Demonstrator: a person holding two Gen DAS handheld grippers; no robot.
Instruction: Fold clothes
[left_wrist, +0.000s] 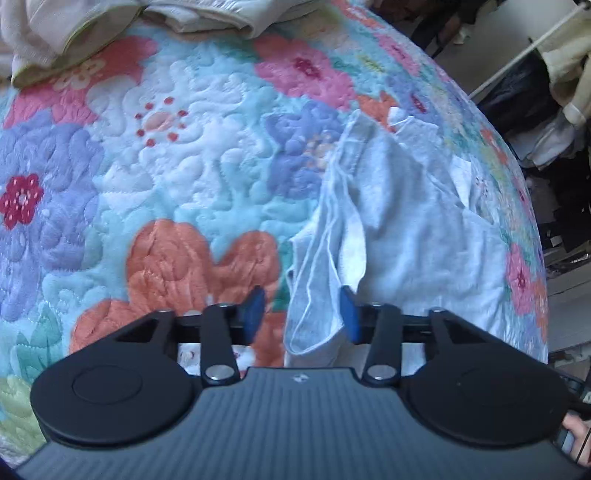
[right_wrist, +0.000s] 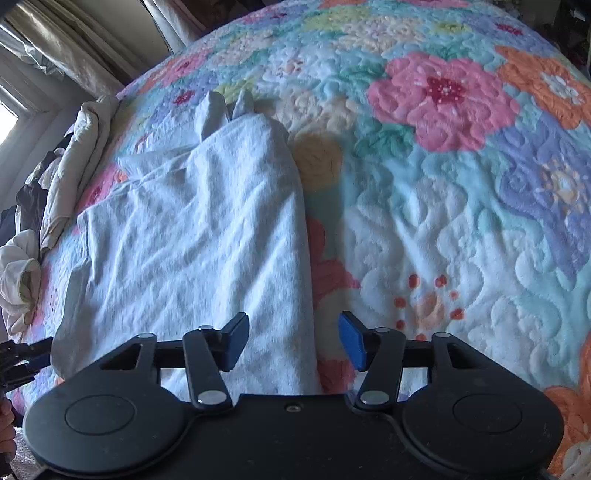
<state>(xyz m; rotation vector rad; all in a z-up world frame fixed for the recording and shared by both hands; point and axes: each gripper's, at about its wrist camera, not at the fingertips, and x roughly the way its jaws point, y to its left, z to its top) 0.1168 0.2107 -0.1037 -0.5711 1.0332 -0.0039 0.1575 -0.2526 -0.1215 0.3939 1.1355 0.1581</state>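
Observation:
A pale blue-white garment (left_wrist: 406, 221) lies crumpled on a floral quilt (left_wrist: 166, 166). In the left wrist view its near folded edge hangs between the fingers of my left gripper (left_wrist: 301, 314), which is open, the jaws wide apart around the cloth. In the right wrist view the same garment (right_wrist: 192, 229) stretches away from me, its right fold edge lying between the fingers of my right gripper (right_wrist: 293, 341), which is open above it. The left gripper shows at that view's left edge (right_wrist: 22, 358).
The quilt (right_wrist: 443, 221) covers a bed. Cream-coloured clothes (left_wrist: 74, 29) are heaped at the far edge in the left view, and more (right_wrist: 66, 177) beside a window in the right view. Dark clutter and a rack (left_wrist: 535, 92) stand beyond the bed's right side.

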